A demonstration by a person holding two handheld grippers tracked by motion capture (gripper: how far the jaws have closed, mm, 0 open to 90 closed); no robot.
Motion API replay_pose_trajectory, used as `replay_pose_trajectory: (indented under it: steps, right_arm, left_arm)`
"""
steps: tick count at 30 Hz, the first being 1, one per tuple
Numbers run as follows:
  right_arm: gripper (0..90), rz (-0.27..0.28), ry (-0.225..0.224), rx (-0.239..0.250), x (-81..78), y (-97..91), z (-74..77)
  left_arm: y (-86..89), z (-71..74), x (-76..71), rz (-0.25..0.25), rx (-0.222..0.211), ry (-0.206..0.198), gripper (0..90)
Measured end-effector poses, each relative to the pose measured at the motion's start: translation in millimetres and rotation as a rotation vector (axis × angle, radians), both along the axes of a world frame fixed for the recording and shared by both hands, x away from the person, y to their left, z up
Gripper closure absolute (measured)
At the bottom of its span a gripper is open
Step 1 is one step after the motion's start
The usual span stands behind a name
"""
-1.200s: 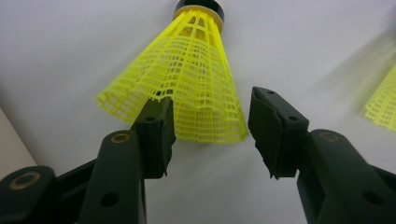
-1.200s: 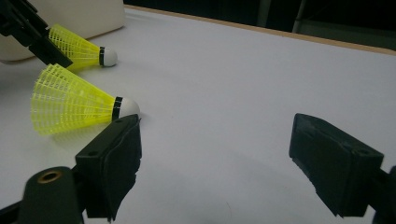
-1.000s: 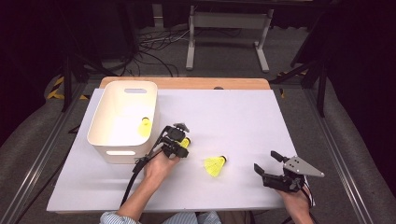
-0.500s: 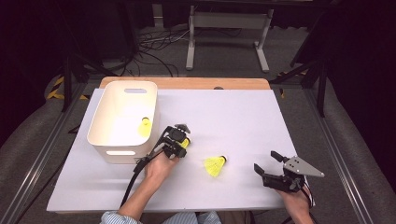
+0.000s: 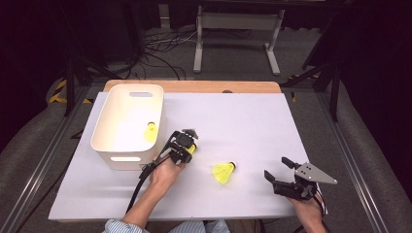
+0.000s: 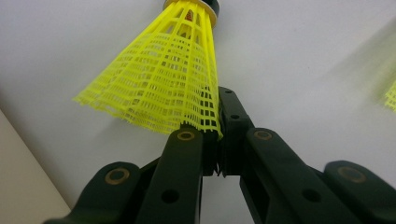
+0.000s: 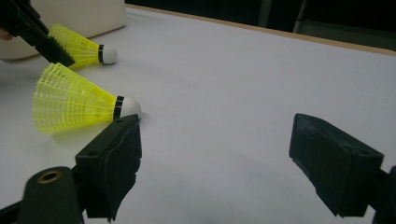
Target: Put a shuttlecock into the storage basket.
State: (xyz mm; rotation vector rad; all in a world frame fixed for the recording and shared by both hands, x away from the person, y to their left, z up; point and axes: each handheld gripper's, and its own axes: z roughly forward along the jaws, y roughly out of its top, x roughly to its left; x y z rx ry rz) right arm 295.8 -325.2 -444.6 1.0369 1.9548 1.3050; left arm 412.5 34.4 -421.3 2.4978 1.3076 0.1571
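Between my left tool's jaws: shuttlecock [image 6: 163, 79] clamped by its skirt edge; they've just been closing on it.
Left tool [image 5: 187, 145]: beside the white bin [image 5: 108, 132], likely its destination.
Right tool [image 5: 281, 175]: jaws apart, idle.
Second shuttlecock [image 5: 223, 172]: between my tools, lying on its side.
Counter [image 5: 243, 121]: white sheet; dark room, cables behind.

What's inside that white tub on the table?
The white tub holds one yellow shuttlecock, lying against its right-hand wall. The rest of the floor that shows is bare; the strip just behind the near wall is hidden from the high view.
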Motion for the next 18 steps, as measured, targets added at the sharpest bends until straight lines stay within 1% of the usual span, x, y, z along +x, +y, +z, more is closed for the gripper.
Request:
replay_pose_trajectory:
  steps: [4,5,7,9,12,18]
  right_arm:
    - [17.5,0.001,0.0,0.0,-0.1,0.1,0.0]
    - [17.5,0.0,0.0,0.0,0.0,0.2,0.0]
    - [17.5,0.0,0.0,0.0,0.0,0.2,0.0]
    - [17.5,0.0,0.0,0.0,0.0,0.3,0.0]
    - [17.5,0.001,0.001,0.0,0.2,0.1,-0.1]
    - [17.5,0.003,0.0,0.003,0.1,0.0,0.0]
  left_arm:
    - [0.6,1.7,-0.6,0.001,-0.002,-0.004,88.3]
    - [1.2,2.6,-0.3,-0.008,0.007,-0.009,88.3]
    - [1.1,3.2,-0.7,-0.009,0.008,-0.009,88.3]
    - [0.9,4.2,-1.1,-0.011,0.005,-0.005,88.3]
    - [0.6,6.7,-2.3,-0.005,-0.008,-0.015,88.3]
    - [1.0,13.6,-4.2,-0.017,-0.012,-0.025,88.4]
